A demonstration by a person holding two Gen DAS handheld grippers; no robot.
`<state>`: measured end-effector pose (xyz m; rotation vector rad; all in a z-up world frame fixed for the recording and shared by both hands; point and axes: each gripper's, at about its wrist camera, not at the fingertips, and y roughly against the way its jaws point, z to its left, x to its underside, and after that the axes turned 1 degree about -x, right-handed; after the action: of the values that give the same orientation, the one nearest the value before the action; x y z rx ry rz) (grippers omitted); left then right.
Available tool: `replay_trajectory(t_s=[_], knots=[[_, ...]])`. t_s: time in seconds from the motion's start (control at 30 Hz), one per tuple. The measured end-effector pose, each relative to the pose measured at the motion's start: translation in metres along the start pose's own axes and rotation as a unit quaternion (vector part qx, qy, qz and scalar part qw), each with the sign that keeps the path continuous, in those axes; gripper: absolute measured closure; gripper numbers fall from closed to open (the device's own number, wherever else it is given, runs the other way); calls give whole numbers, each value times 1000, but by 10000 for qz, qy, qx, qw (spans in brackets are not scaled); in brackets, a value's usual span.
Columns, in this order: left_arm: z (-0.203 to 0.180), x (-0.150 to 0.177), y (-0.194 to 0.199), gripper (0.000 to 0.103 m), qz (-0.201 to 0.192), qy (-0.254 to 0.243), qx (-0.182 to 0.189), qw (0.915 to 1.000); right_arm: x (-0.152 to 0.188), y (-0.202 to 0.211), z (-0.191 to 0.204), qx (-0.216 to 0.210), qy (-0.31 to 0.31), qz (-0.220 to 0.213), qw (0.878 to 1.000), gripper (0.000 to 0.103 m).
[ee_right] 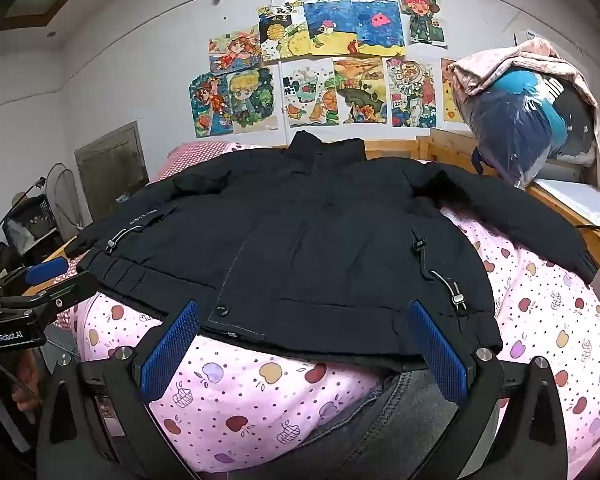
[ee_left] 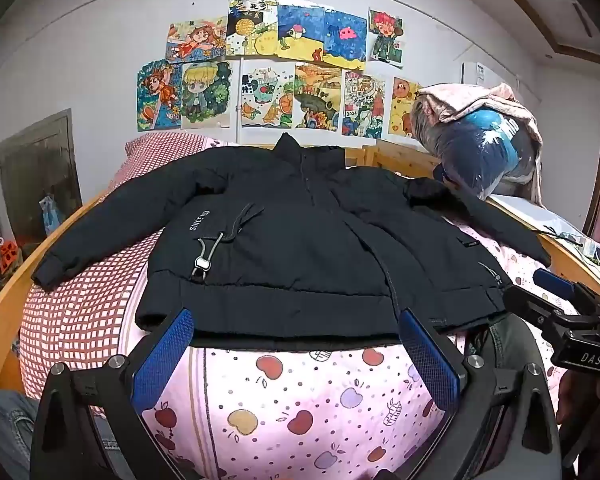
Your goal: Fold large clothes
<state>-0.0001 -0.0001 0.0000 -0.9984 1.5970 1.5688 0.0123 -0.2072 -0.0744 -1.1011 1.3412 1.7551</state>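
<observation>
Lying flat and front-up on a pink apple-print bedsheet (ee_left: 300, 392), a black padded jacket (ee_left: 300, 248) fills the middle of both views, collar toward 12 o'clock and hem toward 6 o'clock. Both sleeves spread outward; the one at 9 o'clock in the left wrist view rests on a red-checked quilt (ee_left: 80, 312), and its cuff is dark and hard to read. White lettering on the chest is only partly legible.

The left gripper (ee_left: 296, 360) hangs over the hem with its blue pads wide apart, nothing between them; the pad tips overlap the hem edge in the picture, though contact cannot be confirmed. The right gripper (ee_right: 304, 356) is likewise spread and empty at the hem nearer the jacket's other side. In the left wrist view the right gripper shows at 3 o'clock, partly cut off by the frame edge.

Grey denim (ee_right: 400, 412) shows below the hem at 6 o'clock in the right wrist view, mostly hidden by the gripper body. At 2 o'clock a plastic-wrapped bundle (ee_left: 480, 148) sits under a pinkish cloth, its contents unclear. Drawings (ee_left: 276, 68) cover the wall at 12 o'clock.
</observation>
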Motion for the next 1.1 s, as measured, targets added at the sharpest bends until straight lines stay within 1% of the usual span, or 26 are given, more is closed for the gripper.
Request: replay_trajectory(t_s=[0.23, 1.1], knots=[[-2, 1, -4, 0, 37, 11, 31, 10000, 2, 0, 0, -6, 27, 16, 10000, 1], [-1, 0, 2, 0, 5, 58, 123, 9999, 6, -2, 3, -1, -6, 59, 10000, 1]])
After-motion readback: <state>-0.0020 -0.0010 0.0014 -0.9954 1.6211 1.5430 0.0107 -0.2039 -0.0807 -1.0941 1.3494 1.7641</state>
